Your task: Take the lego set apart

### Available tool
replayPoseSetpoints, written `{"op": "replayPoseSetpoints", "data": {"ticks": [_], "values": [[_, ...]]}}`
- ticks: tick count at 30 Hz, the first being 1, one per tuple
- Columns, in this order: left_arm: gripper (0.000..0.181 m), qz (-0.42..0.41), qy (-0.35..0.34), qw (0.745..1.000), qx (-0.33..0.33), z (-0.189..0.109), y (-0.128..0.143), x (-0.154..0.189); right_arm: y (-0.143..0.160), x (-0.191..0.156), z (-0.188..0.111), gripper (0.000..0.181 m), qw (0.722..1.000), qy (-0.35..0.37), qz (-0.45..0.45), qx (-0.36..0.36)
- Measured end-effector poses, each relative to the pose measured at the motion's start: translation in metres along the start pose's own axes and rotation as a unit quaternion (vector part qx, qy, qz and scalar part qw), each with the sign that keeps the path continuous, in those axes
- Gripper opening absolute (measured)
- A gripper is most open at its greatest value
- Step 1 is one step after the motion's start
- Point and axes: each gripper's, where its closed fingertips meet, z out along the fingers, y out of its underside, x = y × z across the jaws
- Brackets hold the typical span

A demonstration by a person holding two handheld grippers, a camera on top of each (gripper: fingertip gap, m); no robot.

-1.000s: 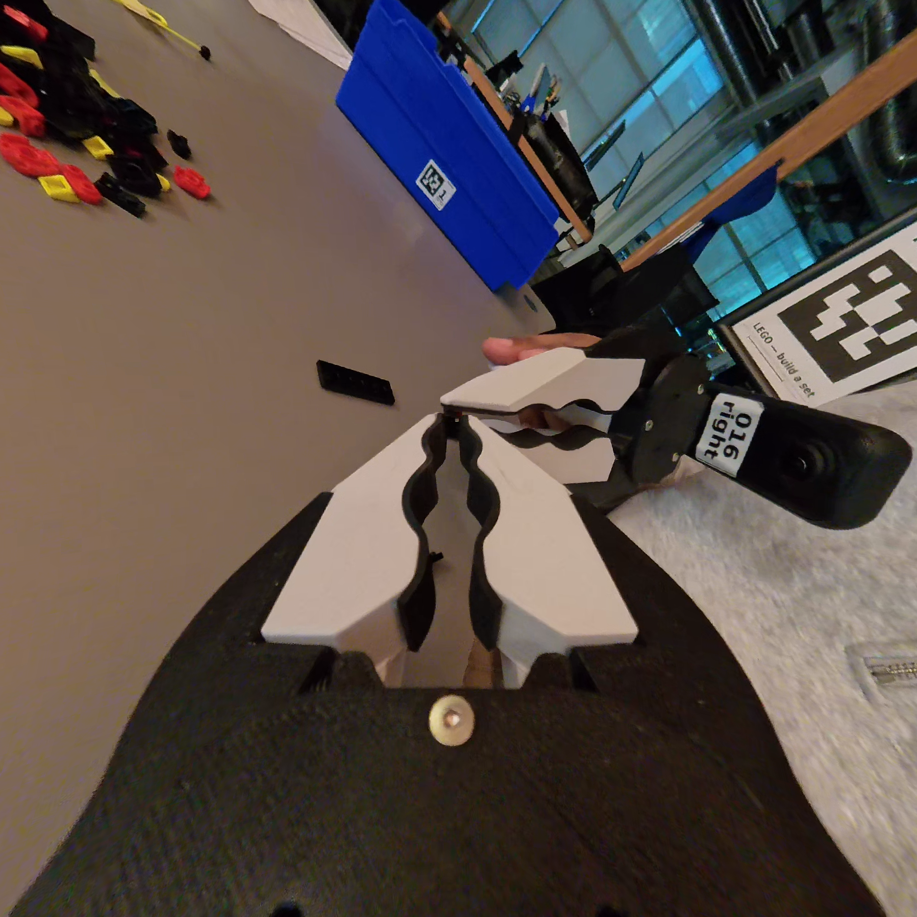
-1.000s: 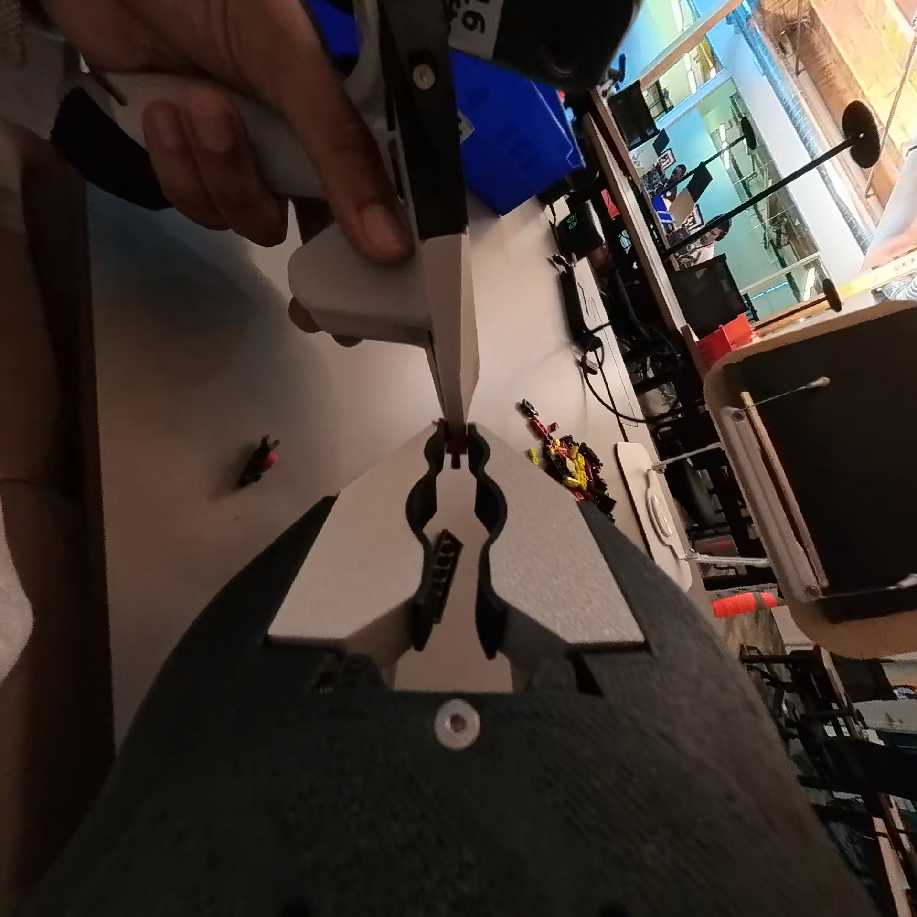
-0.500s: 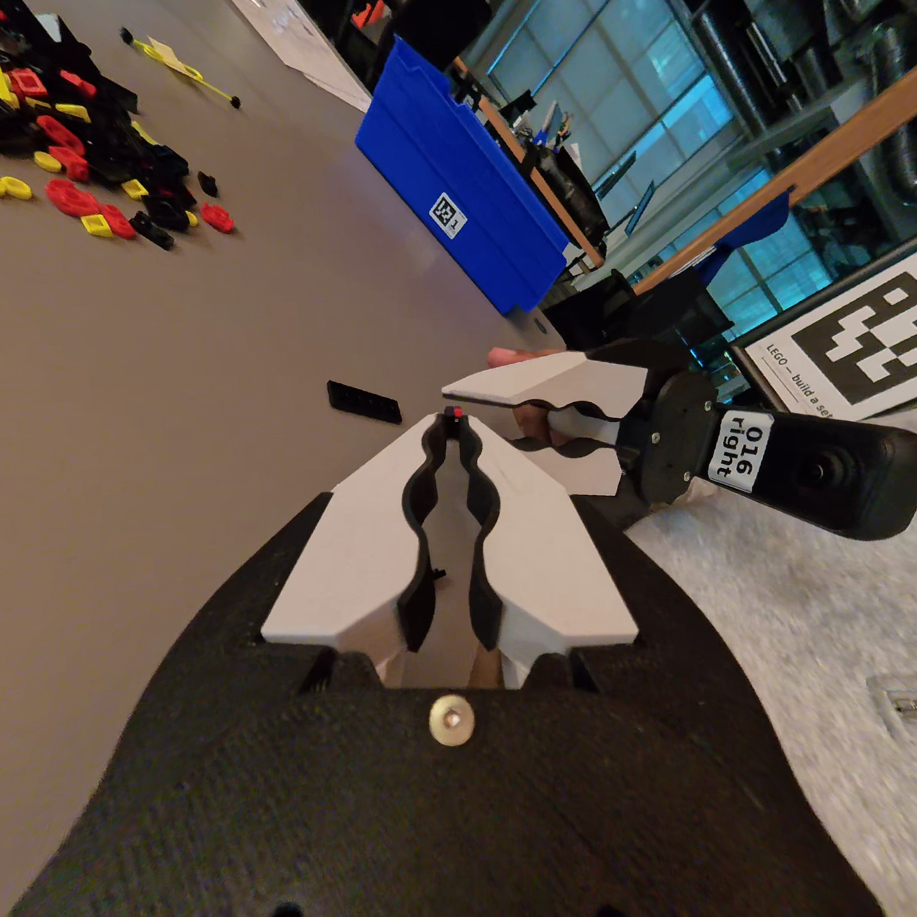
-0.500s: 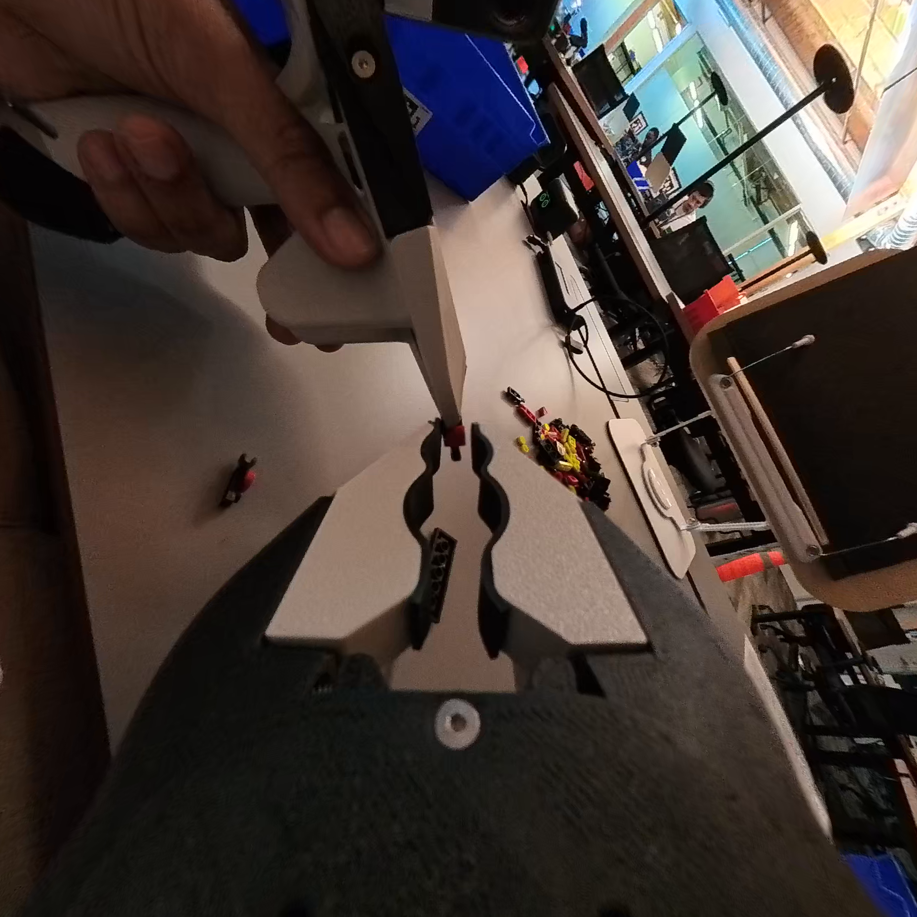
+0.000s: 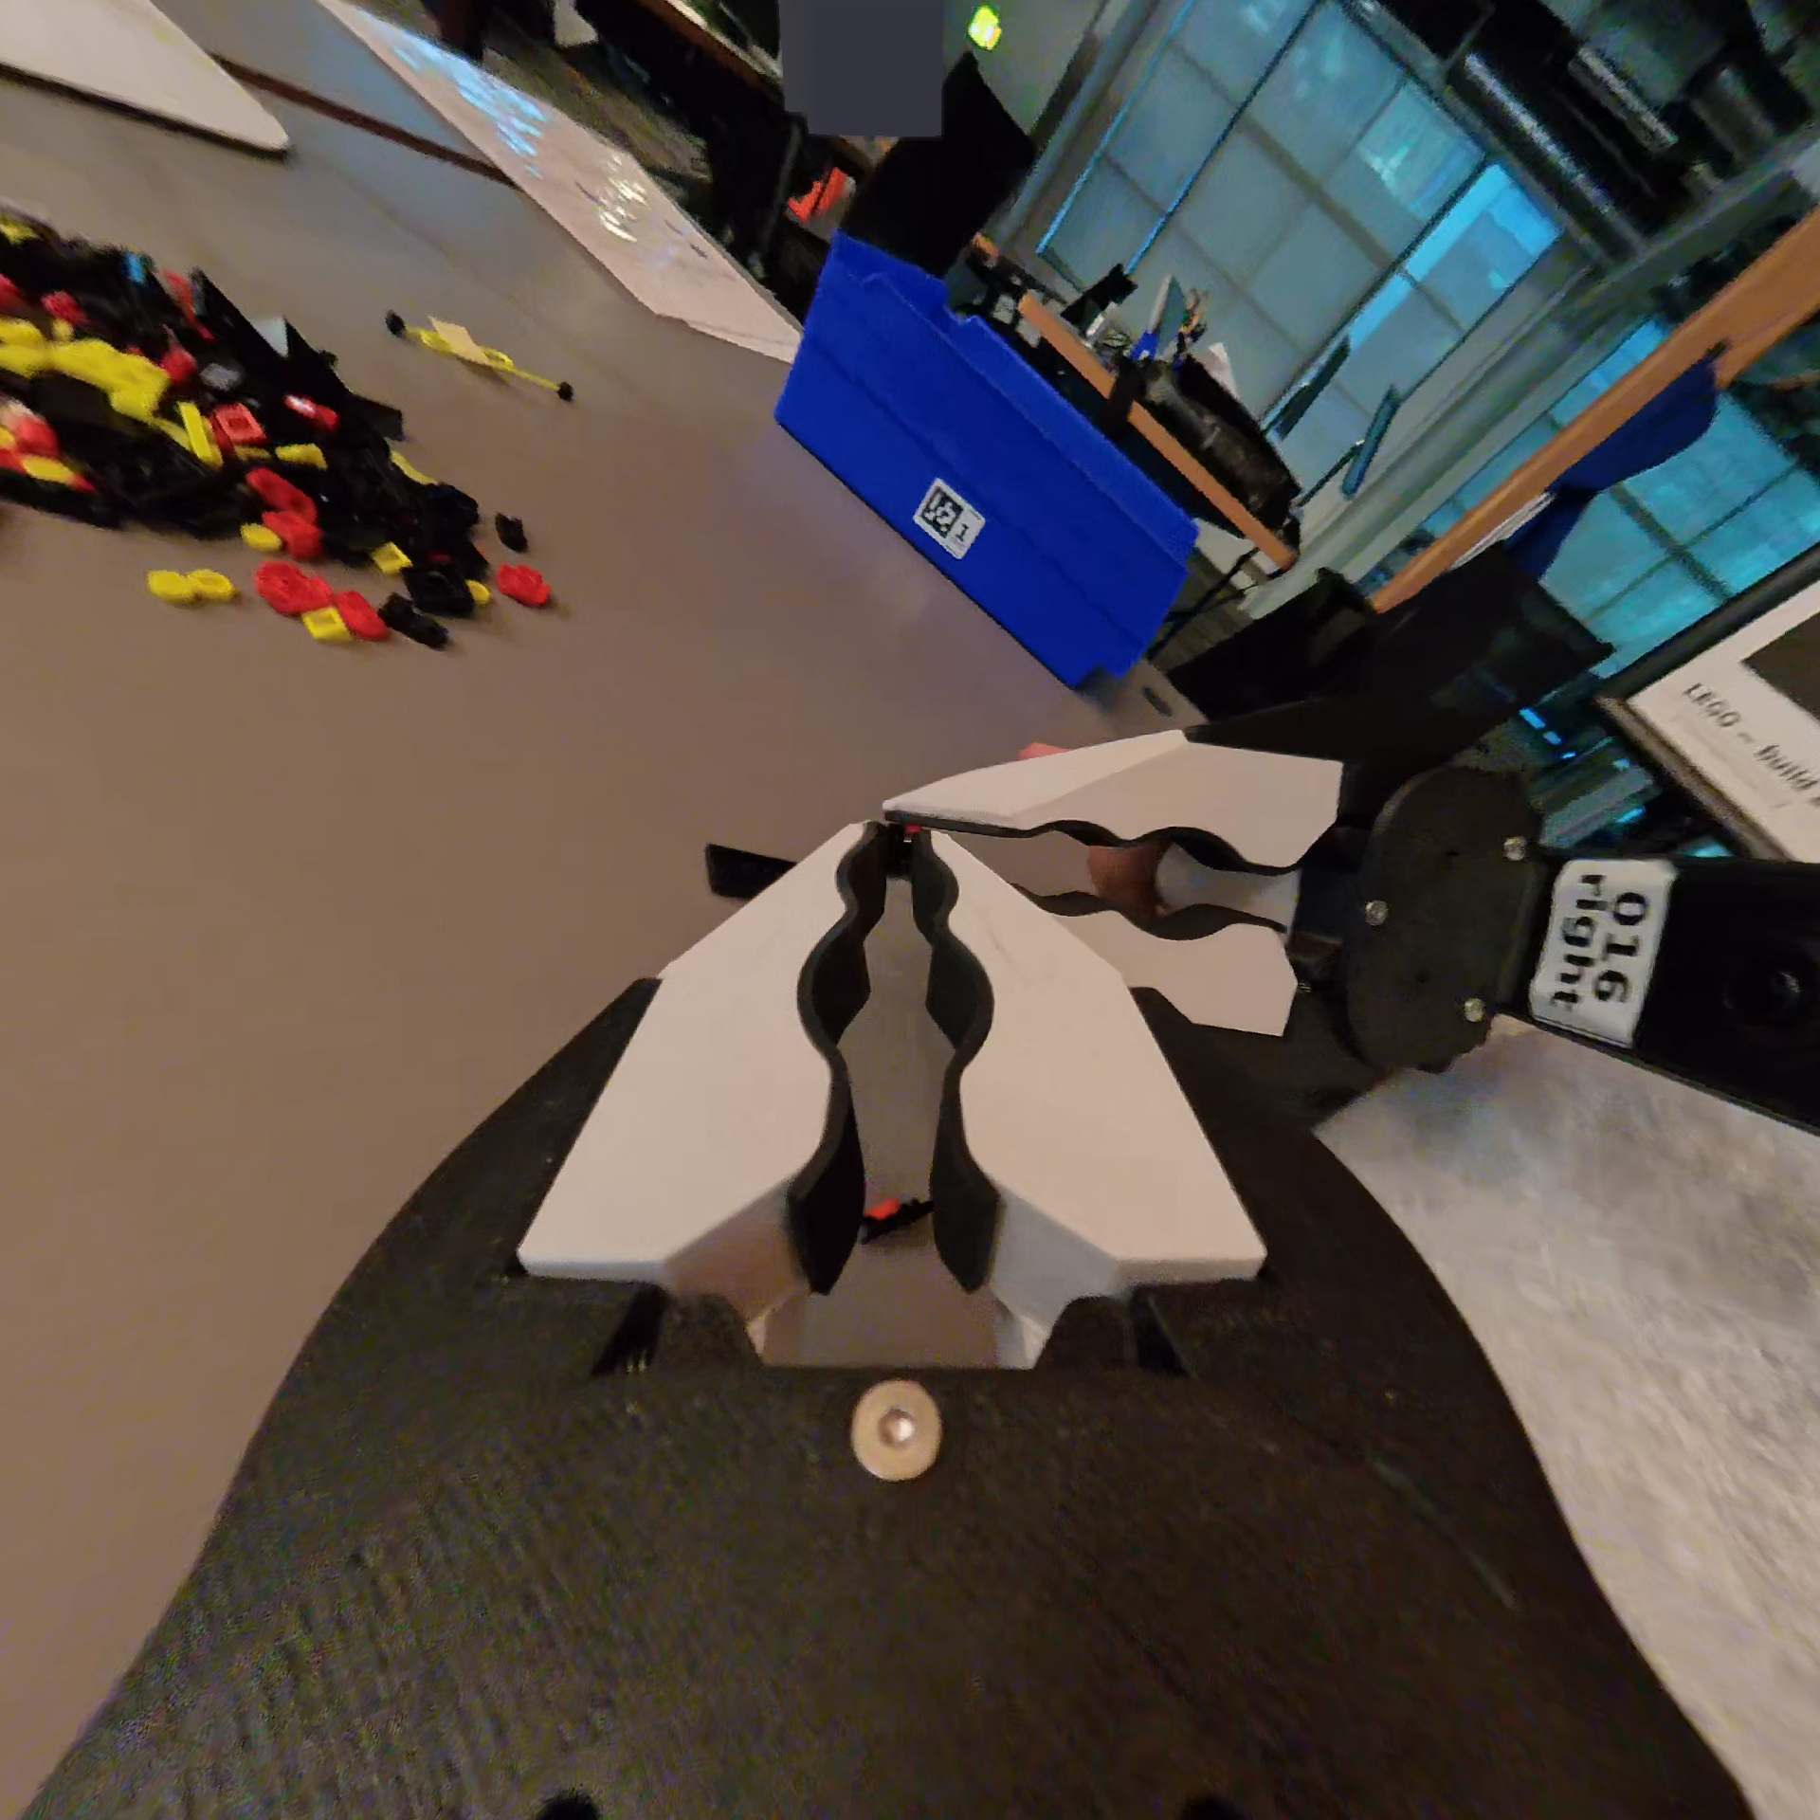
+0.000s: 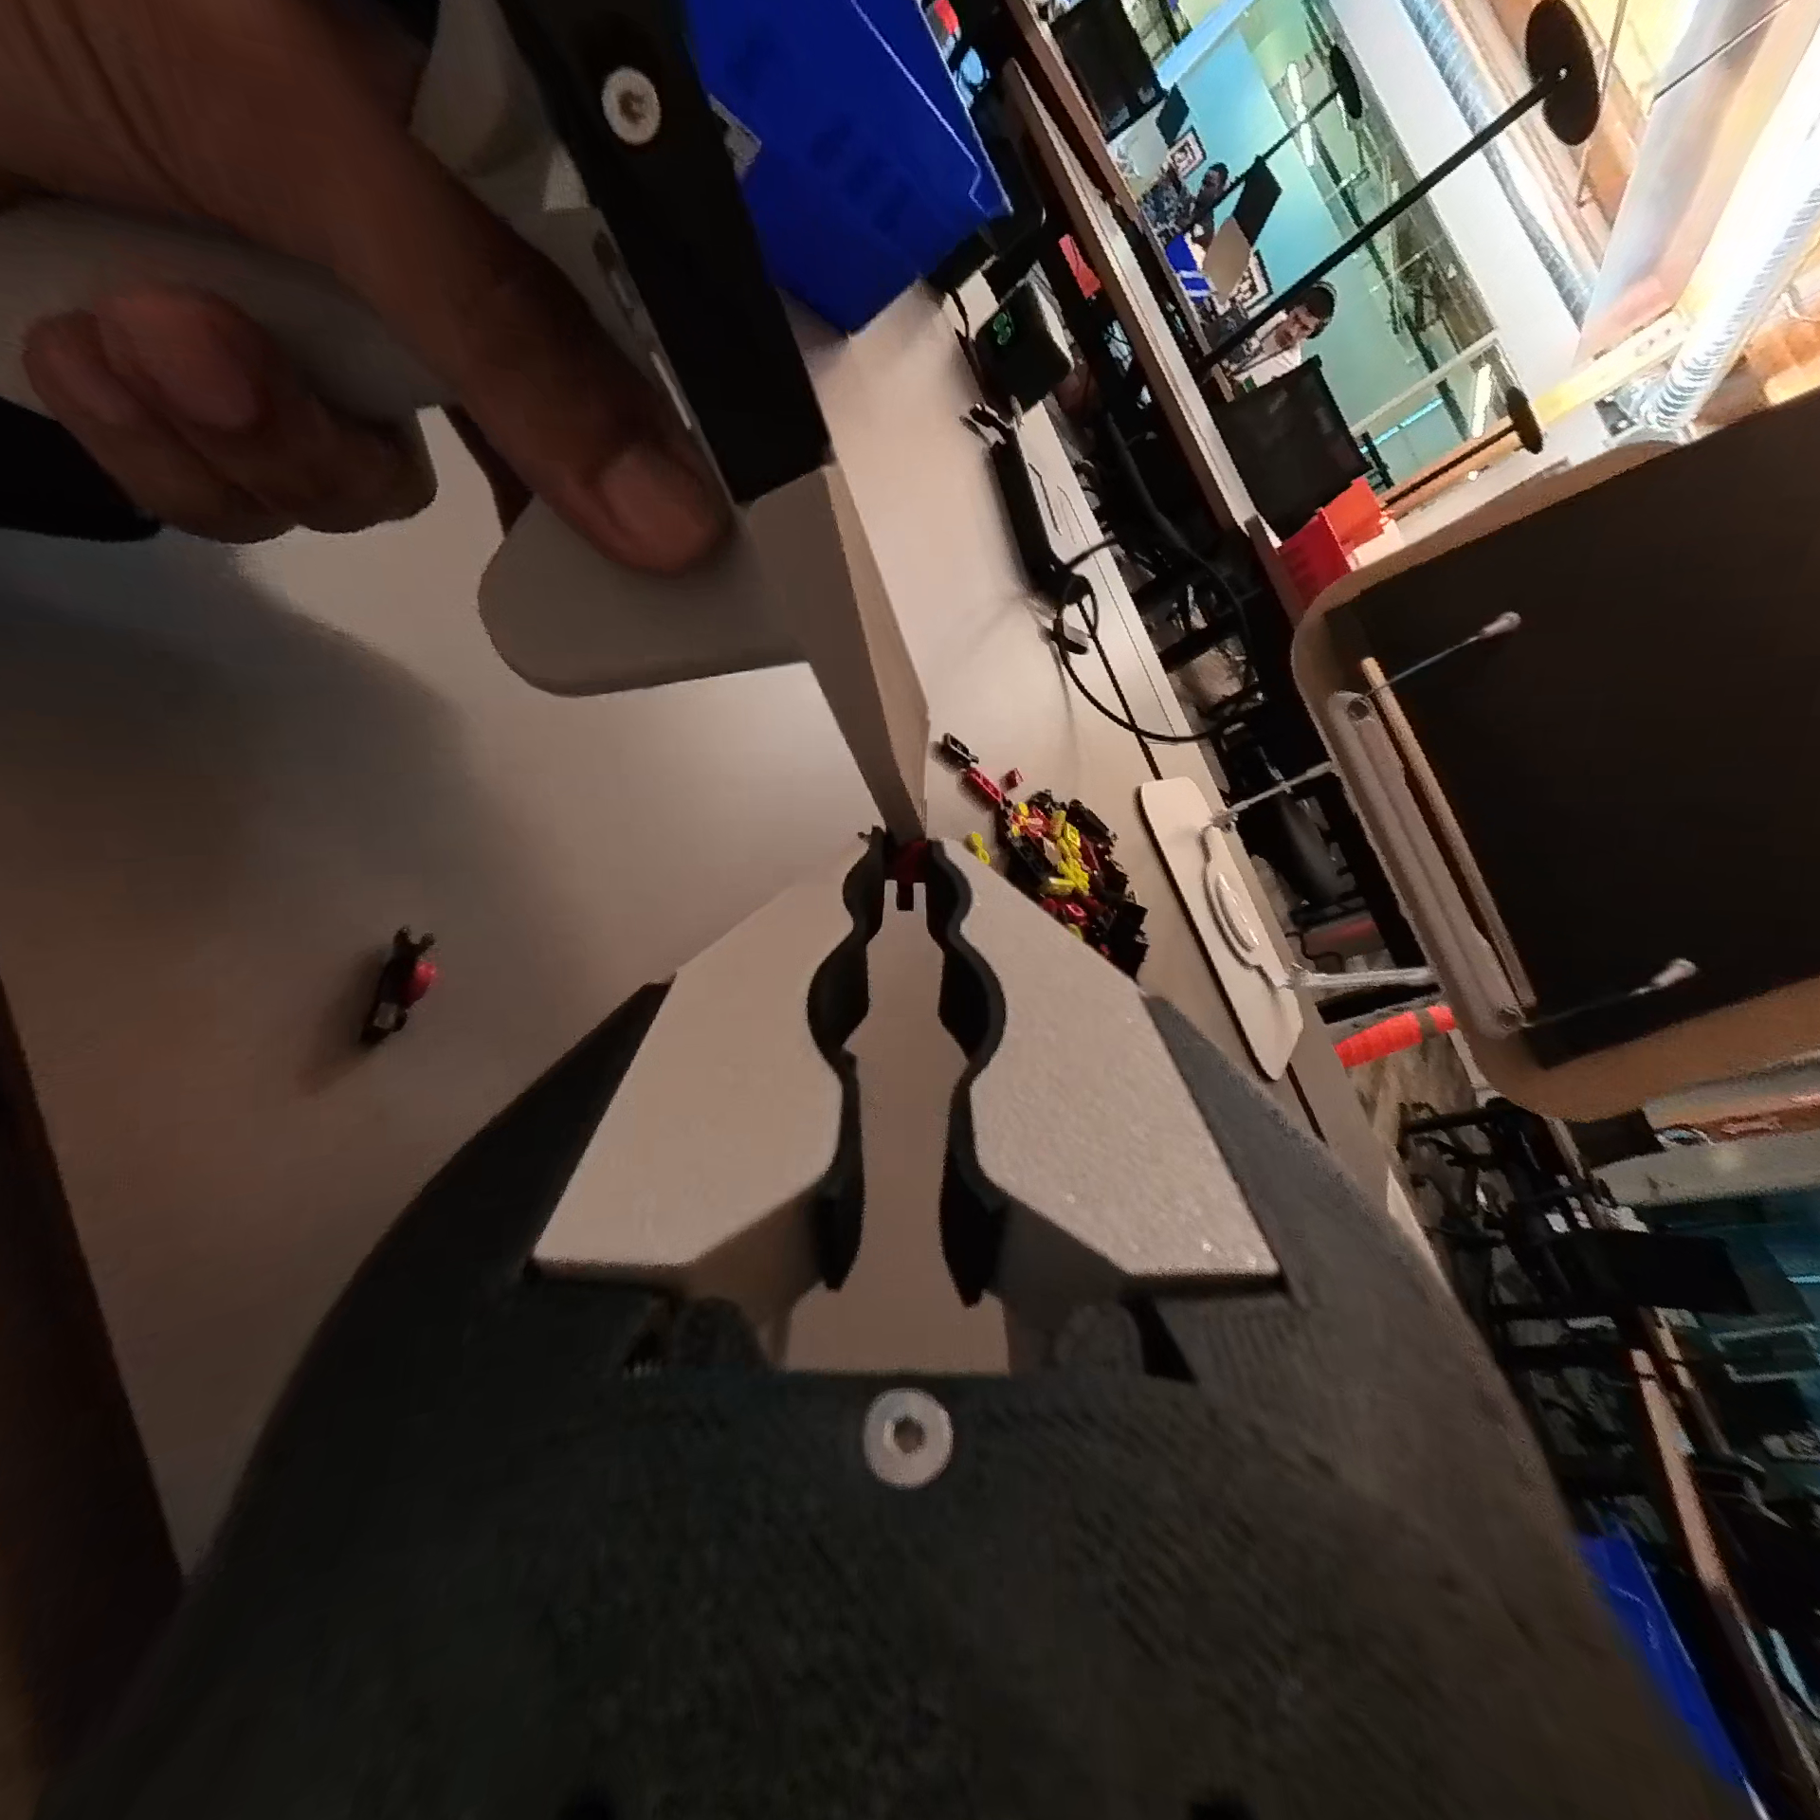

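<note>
Lego piece: a tiny red and black piece [image 6: 904, 869] sits right at the tips of both grippers, up above the table.
Right gripper: the right gripper [image 6: 901, 867] has its tips pressed close on the small red piece, pinching it.
Left gripper: the left gripper [image 5: 894, 842] has its tips almost together around the same small piece; only a dot of red shows there. From the right wrist view its thin tip [image 6: 901, 788] comes down onto the piece from above.
How they meet: the two grippers cross at their tips, touching the piece from two sides.
Hand: a person's hand [image 6: 325, 295] wraps the left gripper's handle, one finger on the grey trigger.
Black strip: a flat black lego strip [image 5: 744, 867] lies on the table just past the left gripper's tips.
Little bit: a small black and red bit [image 6: 399, 985] lies alone on the table, apart from the grippers.
Pile: a heap of black, red and yellow lego pieces [image 5: 197, 443] lies well apart on the table [image 5: 295, 936].
Blue bin: a blue bin [image 5: 985, 502] stands at the far edge of the table.
White mat: a fuzzy white mat [image 5: 1625, 1330] lies under the right gripper's side.
</note>
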Motion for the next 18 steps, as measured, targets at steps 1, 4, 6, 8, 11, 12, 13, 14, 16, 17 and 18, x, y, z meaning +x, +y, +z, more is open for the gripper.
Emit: {"op": "replayPoseSetpoints", "data": {"ticks": [1, 4, 6, 8, 11, 12, 13, 14, 16, 17, 18], "values": [[0.004, 0.007, -0.006, 1.0, 0.0, 0.001, 0.0, -0.001, 0.001, 0.001, 0.0, 0.005, 1.0, 0.004, -0.003, -0.005], [0.004, 0.02, -0.019, 1.0, 0.0, 0.005, -0.001, -0.003, 0.004, 0.003, 0.001, 0.005, 1.0, 0.011, -0.005, -0.012], [0.004, 0.047, -0.036, 0.998, -0.001, 0.007, -0.003, -0.003, 0.006, 0.006, 0.001, 0.005, 1.0, 0.02, -0.011, -0.018], [0.005, 0.054, -0.043, 0.998, 0.0, 0.009, -0.004, -0.004, 0.007, 0.008, 0.002, 0.005, 0.999, 0.027, -0.012, -0.022], [0.005, 0.059, -0.05, 0.997, 0.0, 0.01, -0.005, -0.005, 0.008, 0.009, 0.002, 0.005, 0.999, 0.031, -0.016, -0.023], [0.005, 0.057, -0.049, 0.997, 0.002, 0.01, -0.006, -0.005, 0.008, 0.009, 0.002, 0.005, 0.999, 0.031, -0.014, -0.021], [0.005, 0.053, -0.048, 0.997, 0.005, 0.01, -0.006, -0.005, 0.008, 0.01, 0.002, 0.005, 0.999, 0.027, -0.006, -0.017], [0.005, 0.047, -0.047, 0.998, 0.007, 0.009, -0.007, -0.005, 0.007, 0.01, 0.002, 0.005, 1.0, 0.024, 0.003, -0.012], [0.005, 0.034, -0.042, 0.999, 0.01, 0.008, -0.007, -0.006, 0.006, 0.01, 0.0, 0.005, 1.0, 0.012, 0.028, 0.0], [0.005, 0.028, -0.039, 0.999, 0.014, 0.007, -0.008, -0.007, 0.006, 0.011, -0.001, 0.005, 0.999, 0.007, 0.044, 0.009], [0.005, 0.023, -0.039, 0.999, 0.017, 0.007, -0.009, -0.007, 0.004, 0.011, -0.003, 0.005, 0.998, 0.005, 0.053, 0.014]]}}
